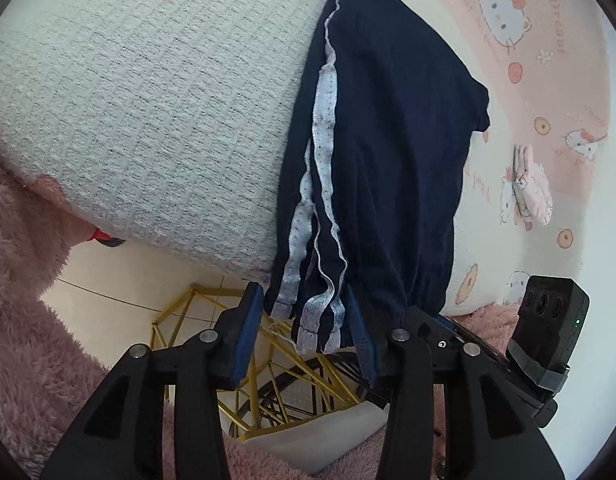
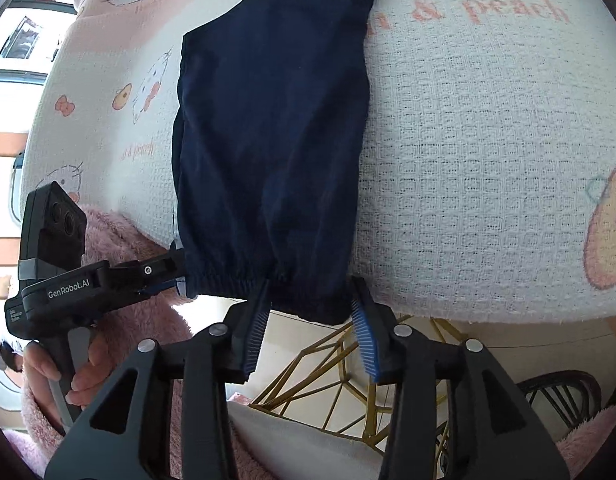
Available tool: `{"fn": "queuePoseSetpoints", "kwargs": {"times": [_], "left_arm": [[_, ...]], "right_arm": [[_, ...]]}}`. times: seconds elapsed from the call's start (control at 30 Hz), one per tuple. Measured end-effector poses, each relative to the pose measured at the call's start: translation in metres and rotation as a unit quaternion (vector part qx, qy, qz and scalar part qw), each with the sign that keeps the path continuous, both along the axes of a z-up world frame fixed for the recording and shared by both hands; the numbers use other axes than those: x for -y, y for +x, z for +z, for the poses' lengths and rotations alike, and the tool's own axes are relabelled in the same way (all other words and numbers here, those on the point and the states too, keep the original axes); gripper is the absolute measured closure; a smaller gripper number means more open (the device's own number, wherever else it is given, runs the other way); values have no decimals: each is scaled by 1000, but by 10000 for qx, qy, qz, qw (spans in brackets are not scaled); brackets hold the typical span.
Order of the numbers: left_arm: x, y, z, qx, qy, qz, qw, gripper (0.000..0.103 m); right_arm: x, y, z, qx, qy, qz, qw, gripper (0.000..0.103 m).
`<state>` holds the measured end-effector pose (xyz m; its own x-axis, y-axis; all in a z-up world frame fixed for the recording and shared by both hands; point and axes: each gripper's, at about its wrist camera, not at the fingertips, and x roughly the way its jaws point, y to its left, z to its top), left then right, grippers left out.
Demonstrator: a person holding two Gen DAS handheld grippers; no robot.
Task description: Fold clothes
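Observation:
Navy trousers with white side stripes (image 1: pixel 371 152) lie on the bed, their cuffed leg ends hanging over the near edge. In the left wrist view my left gripper (image 1: pixel 304 312) is open, its blue pads either side of the striped leg end. In the right wrist view the trousers (image 2: pixel 268 140) show plain navy with a gathered cuff. My right gripper (image 2: pixel 308 304) is open around that cuff's right part. The left gripper (image 2: pixel 180 268) also shows there, at the cuff's left corner. The right gripper's body (image 1: pixel 547 328) shows at the right of the left wrist view.
The bed has a white waffle blanket (image 1: pixel 148 120) and a pink cartoon-cat sheet (image 1: pixel 547 80). A small folded pink garment (image 1: pixel 531 188) lies on the sheet. Below the bed edge stand a gold wire frame (image 2: pixel 347 368) and a black wire rack (image 2: pixel 559 392). Pink fleece sleeves frame both views.

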<state>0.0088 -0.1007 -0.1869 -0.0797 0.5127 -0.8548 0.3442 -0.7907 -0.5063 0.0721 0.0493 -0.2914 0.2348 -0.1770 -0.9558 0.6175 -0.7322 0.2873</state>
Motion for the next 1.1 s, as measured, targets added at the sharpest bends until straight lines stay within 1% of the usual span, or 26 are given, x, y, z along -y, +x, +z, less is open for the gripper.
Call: {"fn": "queuePoseSetpoints", "kwargs": {"times": [0.03,0.07,0.13,0.23,0.33,0.37,0.4,0.47,0.5,0.53,0.6,0.67,0.77,0.8,0.87,0.9,0.93,0.97,1.03,1.1], "left_arm": [[0,1,2,-50,-77,-8,10000,73],[1,2,4,-86,-112,33,9999,80],[9,5,9,-171,33,240,9996,84],[24,8,21,-364,141,513,9979,85],[32,7,25,-431,196,601,9971,85],[32,7,24,-413,209,598,9971,86],[31,7,23,-379,230,576,9974,87],[30,7,23,-354,295,556,9974,87],[29,6,25,-380,328,558,9972,88],[29,6,26,-409,404,566,9967,88],[33,4,29,-456,657,605,9950,88],[32,-2,27,-435,939,708,9921,88],[37,-14,28,-437,1425,909,9846,89],[39,-20,30,-460,1528,943,9827,89],[45,-35,34,-550,1518,938,9824,89],[46,-44,36,-587,1444,919,9835,89],[48,-53,38,-596,1288,865,9861,89],[49,-58,41,-596,1121,781,9888,89],[49,-61,48,-600,858,607,9927,89],[49,-56,49,-506,611,484,9957,89]], "right_arm": [[2,2,1,-27,-34,80,10000,75],[4,5,3,-59,-67,152,9998,77],[9,8,5,-140,-119,289,9994,86],[6,8,15,-148,-249,344,9990,89],[0,8,21,-64,-306,408,9987,89],[-1,8,19,-26,-266,420,9988,88],[-1,8,15,-14,-170,418,9990,85],[-2,8,8,2,-12,407,9992,85],[-2,7,10,45,-68,404,9992,88],[-2,7,14,95,-151,401,9990,89],[-2,4,26,289,-497,326,9978,91],[-1,-5,35,454,-785,134,9958,91],[2,-22,41,658,-1022,-142,9925,92],[6,-28,43,690,-1103,-200,9913,92],[15,-41,50,699,-1253,-295,9892,92],[28,-47,52,649,-1297,-334,9889,92],[42,-52,52,590,-1334,-373,9886,92],[50,-57,52,457,-1295,-357,9899,92],[57,-59,57,168,-1051,-142,9942,92],[56,-56,55,100,-846,90,9963,91]]}}
